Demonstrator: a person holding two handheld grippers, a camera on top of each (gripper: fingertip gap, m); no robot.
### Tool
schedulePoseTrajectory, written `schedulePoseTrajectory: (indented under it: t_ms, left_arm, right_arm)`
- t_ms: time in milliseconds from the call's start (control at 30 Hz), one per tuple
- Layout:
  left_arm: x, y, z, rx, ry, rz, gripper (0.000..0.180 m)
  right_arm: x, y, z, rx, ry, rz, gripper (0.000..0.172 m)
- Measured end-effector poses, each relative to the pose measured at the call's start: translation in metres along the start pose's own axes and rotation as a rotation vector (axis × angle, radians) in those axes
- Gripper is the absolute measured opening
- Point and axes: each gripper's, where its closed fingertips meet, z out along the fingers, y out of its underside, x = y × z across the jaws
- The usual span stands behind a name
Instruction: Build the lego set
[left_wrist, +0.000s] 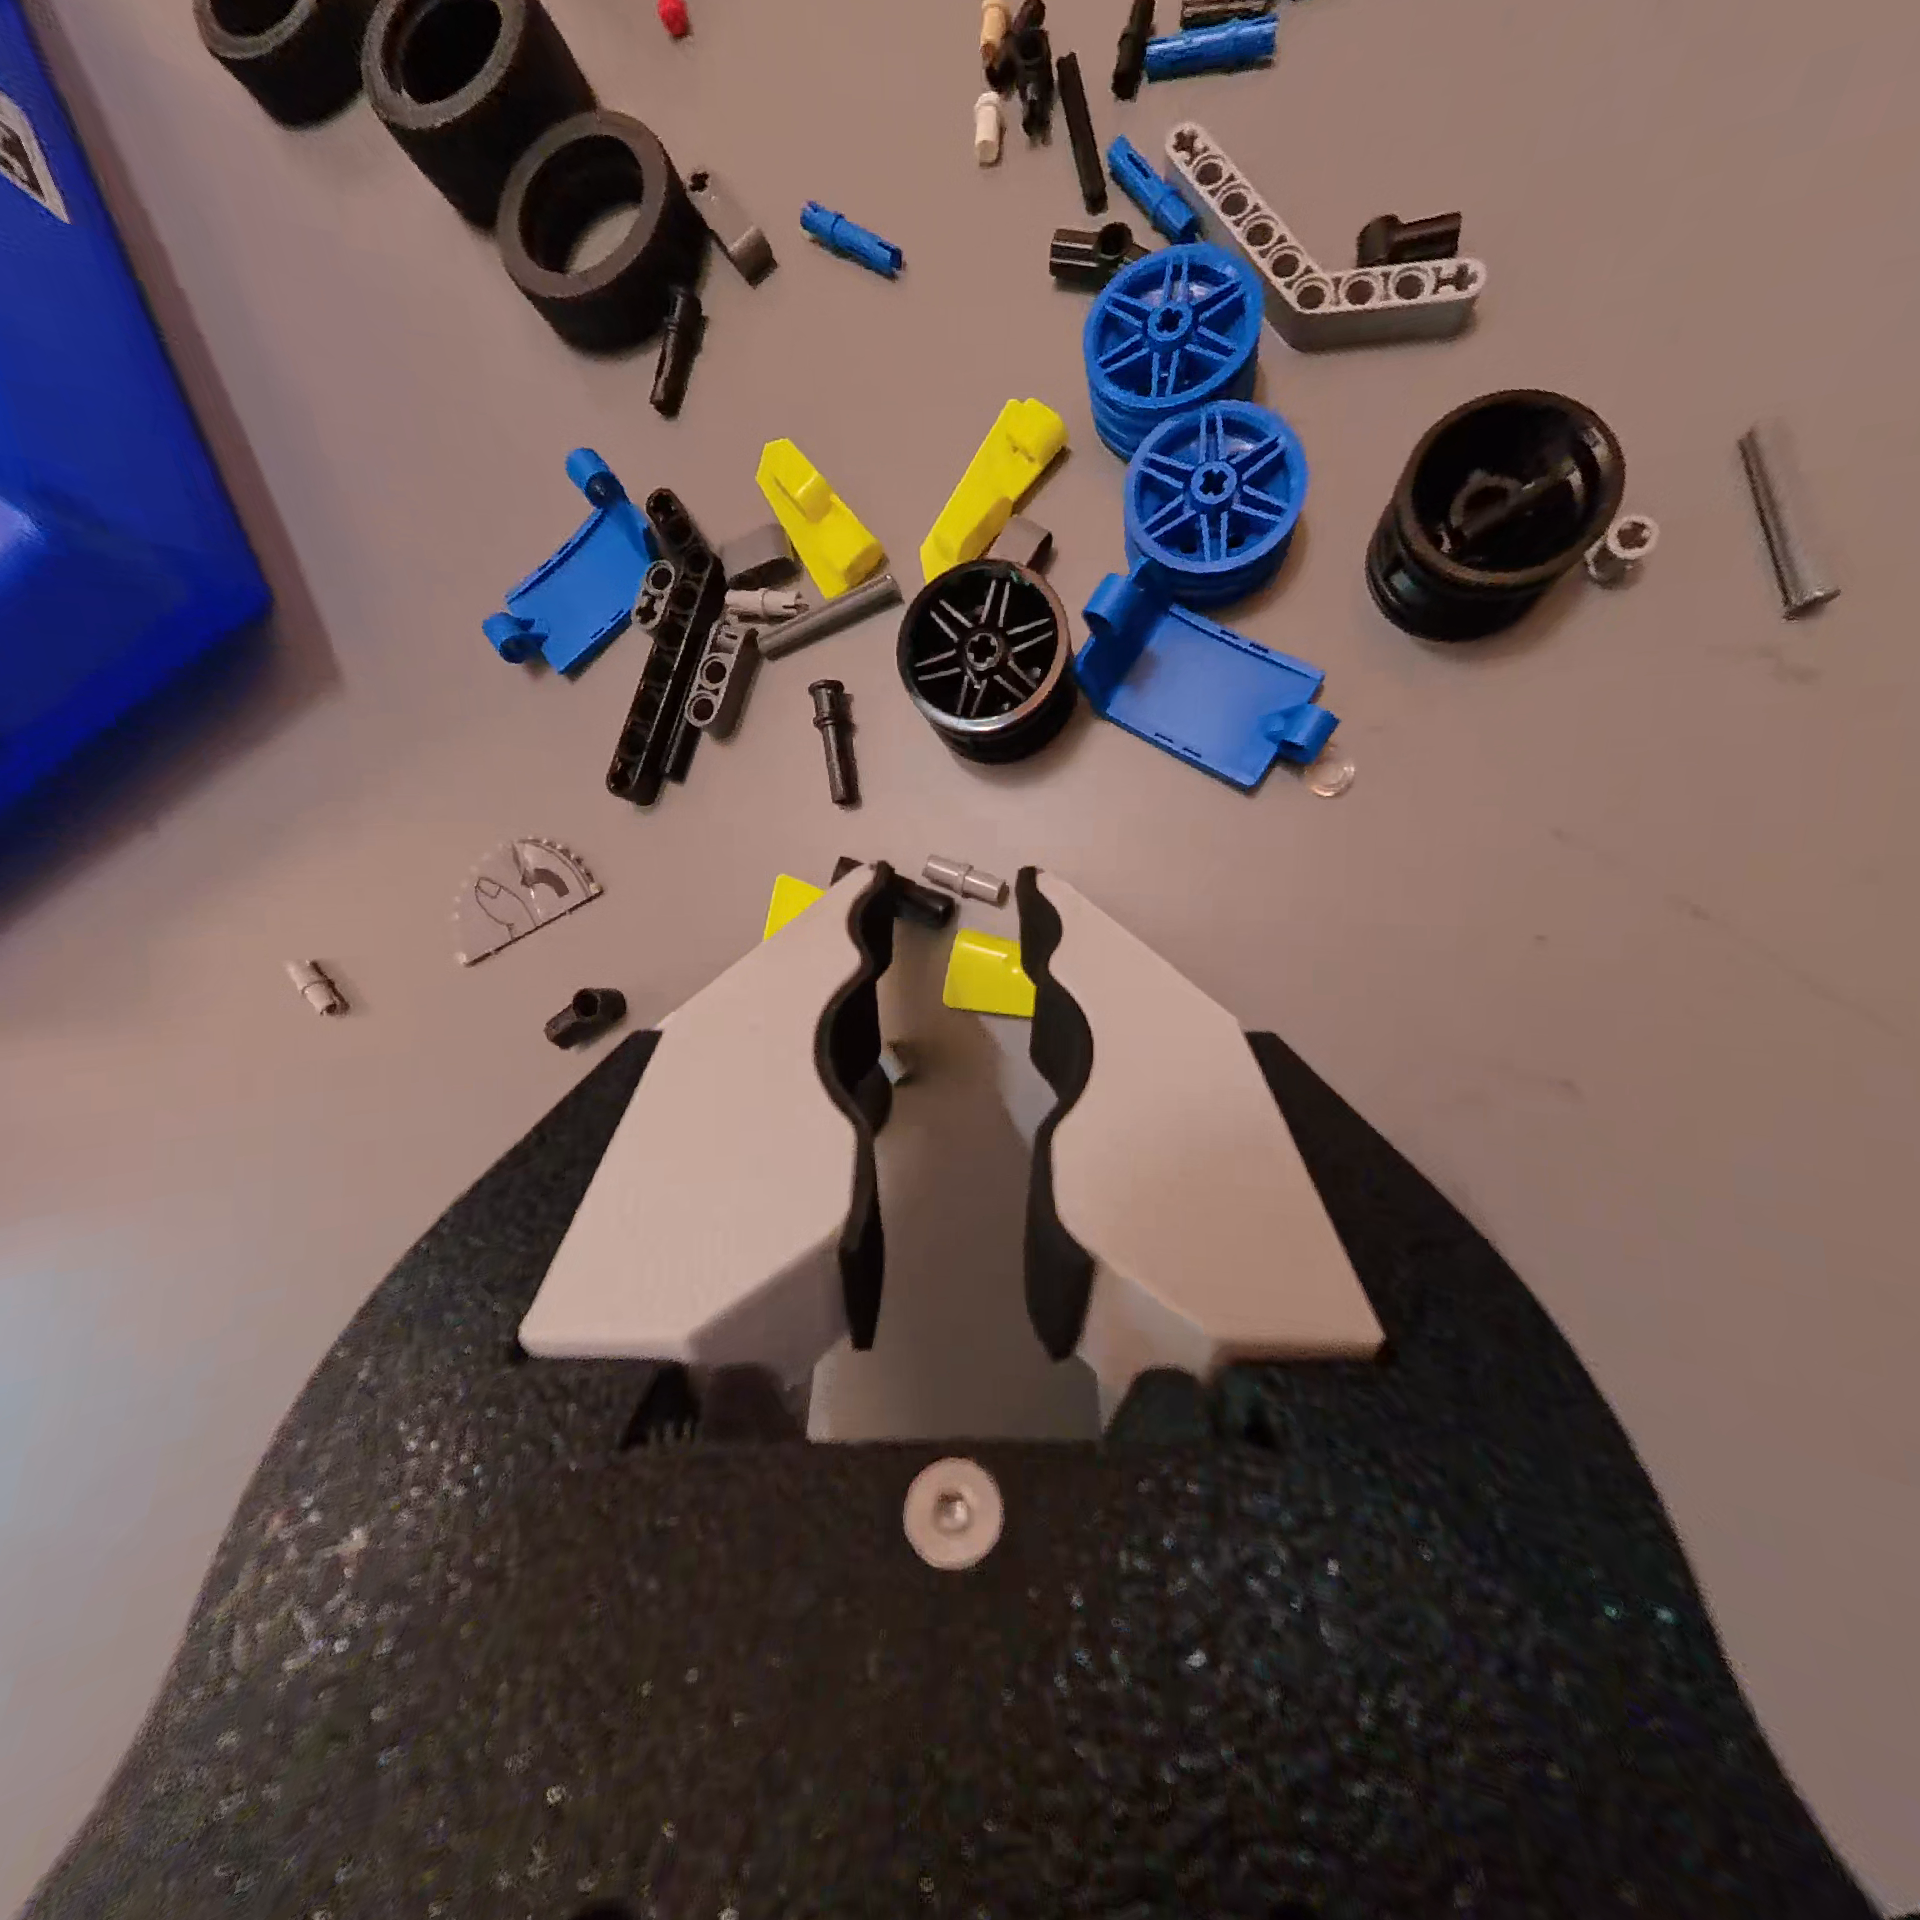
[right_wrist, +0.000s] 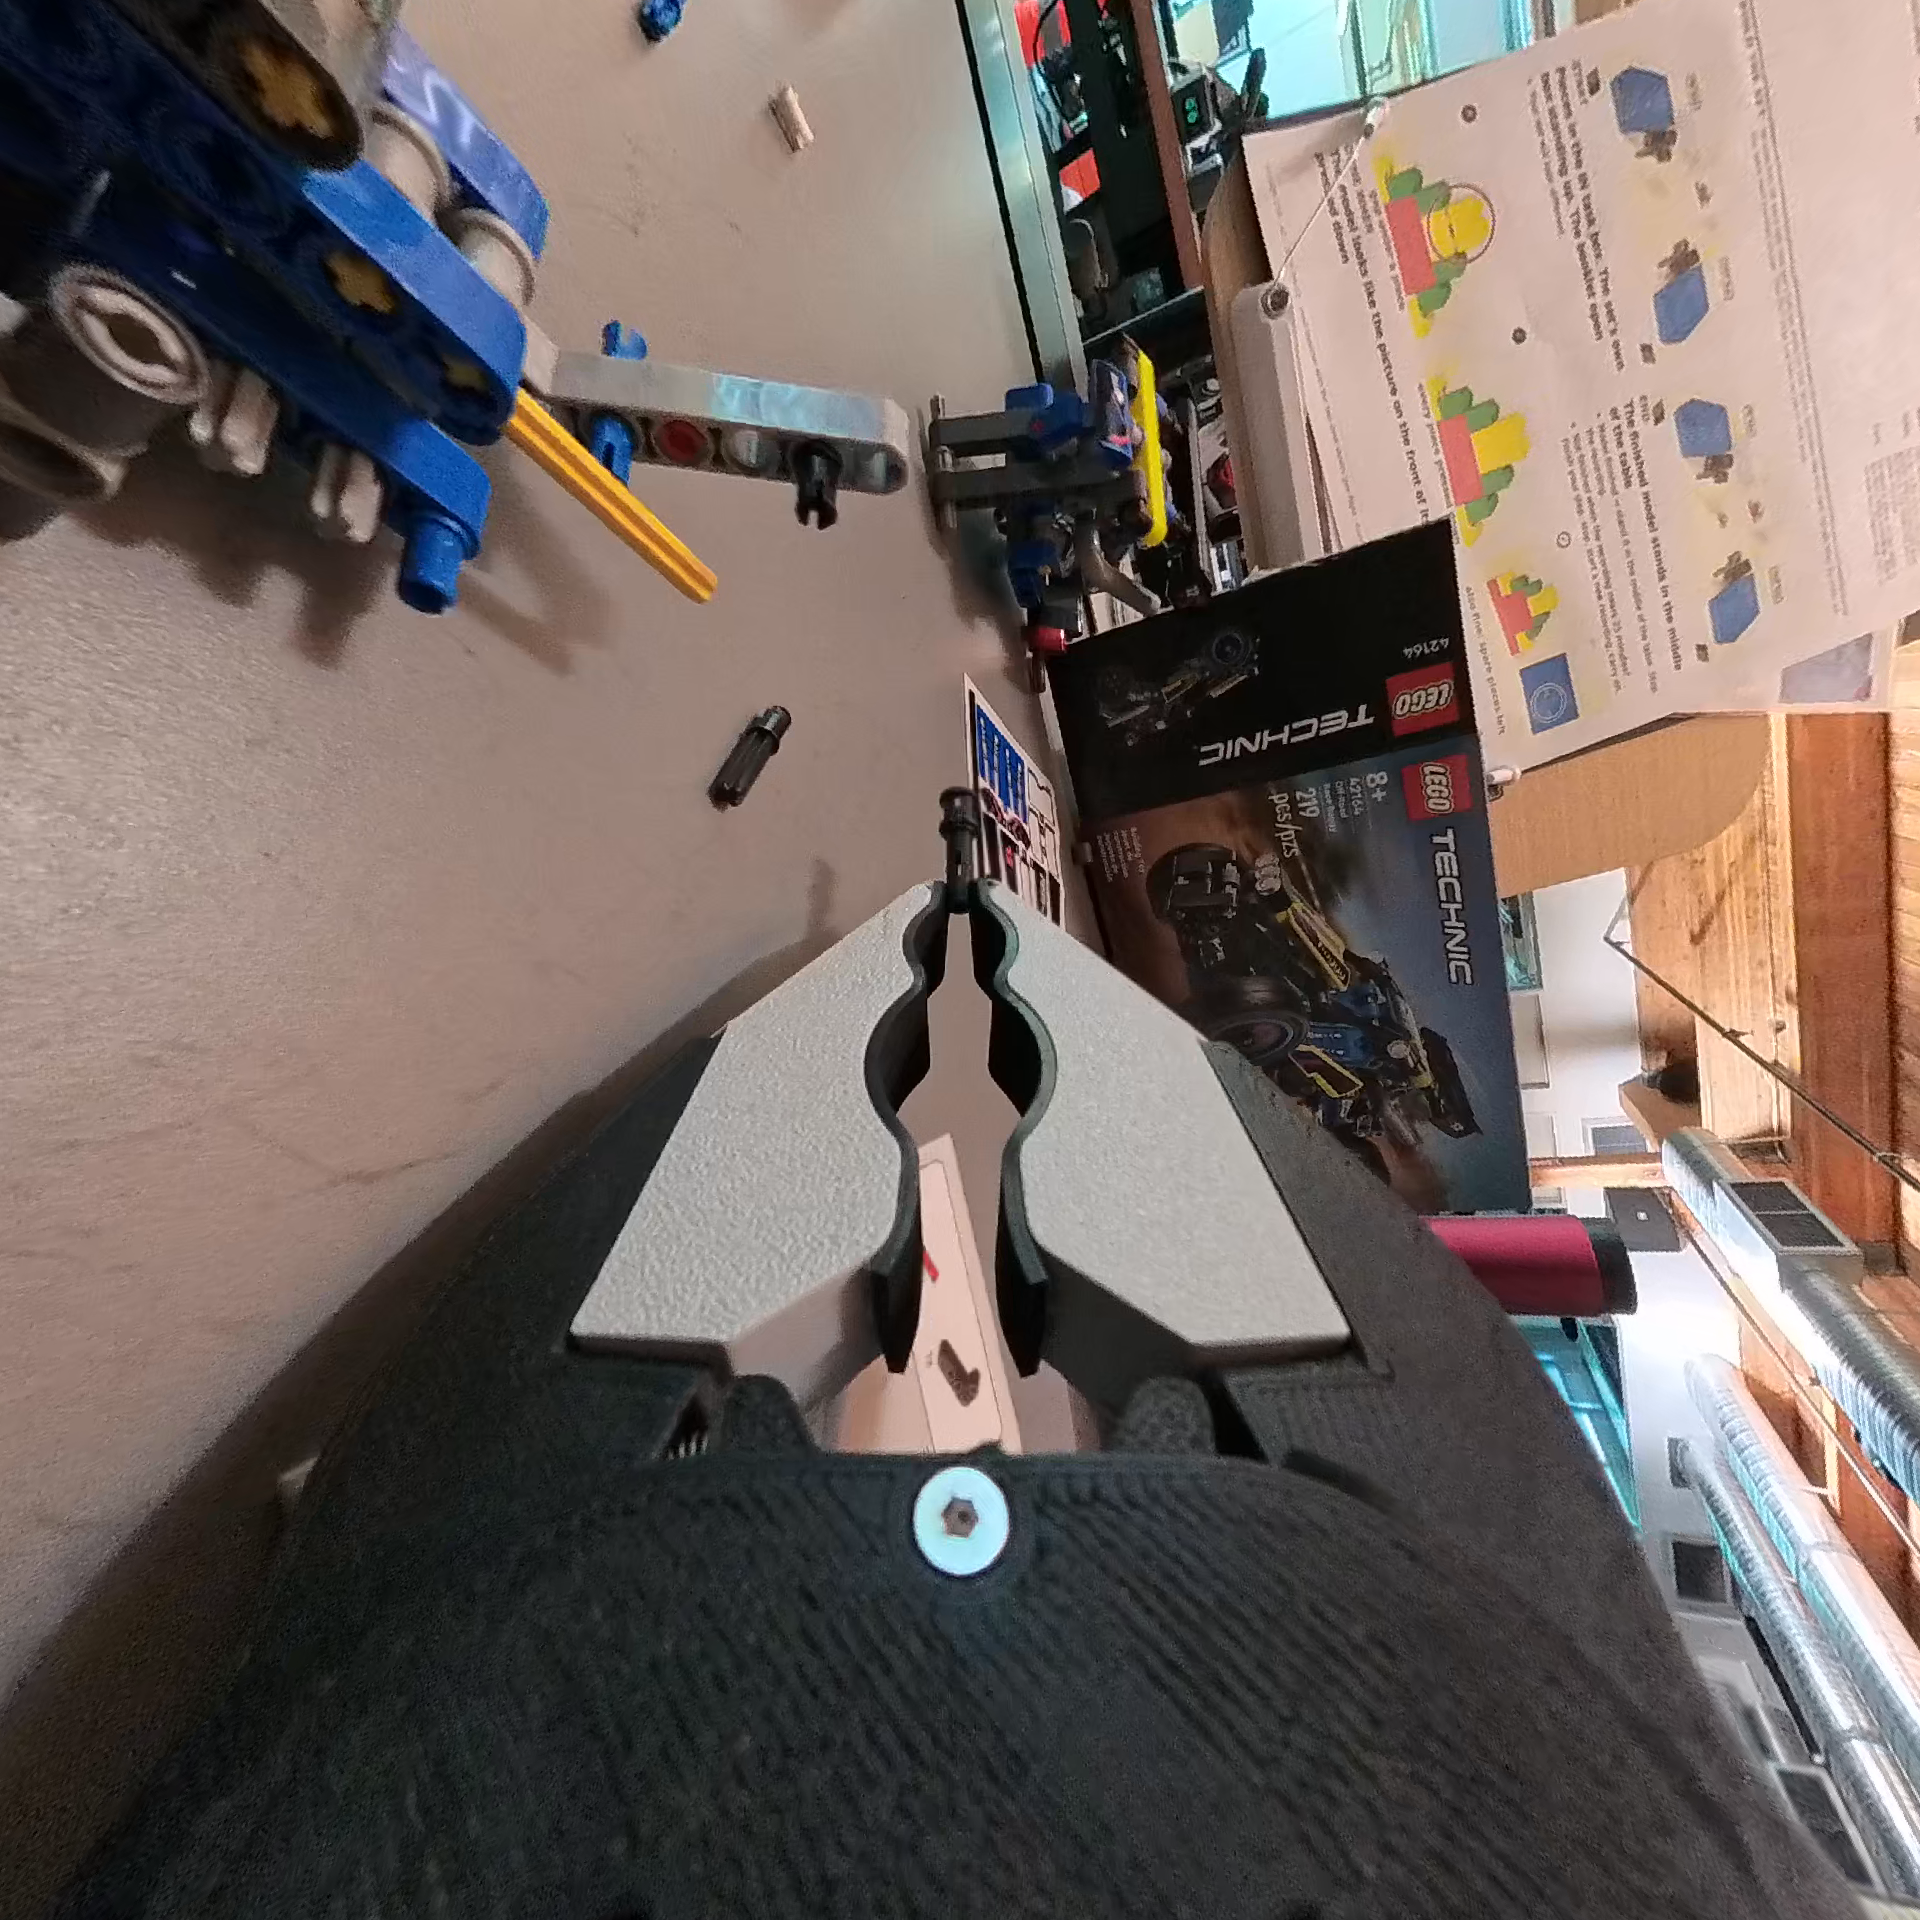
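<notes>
My right gripper (right_wrist: 961, 896) pinches a small black pin (right_wrist: 958, 836) at its tips. My left gripper (left_wrist: 951, 883) is open over a grey pin (left_wrist: 966, 879) and a yellow piece (left_wrist: 989, 971).

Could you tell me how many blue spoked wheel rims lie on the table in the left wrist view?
2: one blue rim beside the grey angled beam, the other just nearer, above the blue panel. None seems hidden.

Both handheld grippers share one build: the left gripper (left_wrist: 951, 883) and right gripper (right_wrist: 961, 899) each carry two pale grey, wedge-shaped plastic fingers (left_wrist: 748, 1122) lined with wavy black rubber pads (right_wrist: 1023, 1049), set in a rough, speckled black printed body (left_wrist: 935, 1714) fastened by one silver hex screw (right_wrist: 961, 1522).
</notes>
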Motion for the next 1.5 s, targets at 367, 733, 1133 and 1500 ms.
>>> schedulePoseTrajectory:
  t_ms: [367, 733, 1133, 1500]
  left_arm:
    - [0.016, -0.001, -0.001, -0.035, -0.026, -0.235, 0.018]
    - [0.003, 0.000, 0.005, -0.018, -0.075, -0.393, 0.012]
    - [0.003, -0.002, 0.006, -0.038, -0.079, -0.339, 0.012]
    - [0.015, -0.009, 0.006, -0.047, -0.091, -0.278, 0.012]
  right_arm:
    - [-0.013, -0.018, -0.004, 0.096, -0.061, -0.060, 0.007]
    - [-0.008, -0.028, -0.015, 0.170, -0.073, 0.008, 0.010]
    - [0.001, -0.024, -0.046, 0.173, 0.002, -0.004, 0.004]
    - [0.003, -0.025, -0.049, 0.214, -0.017, 0.084, 0.002]
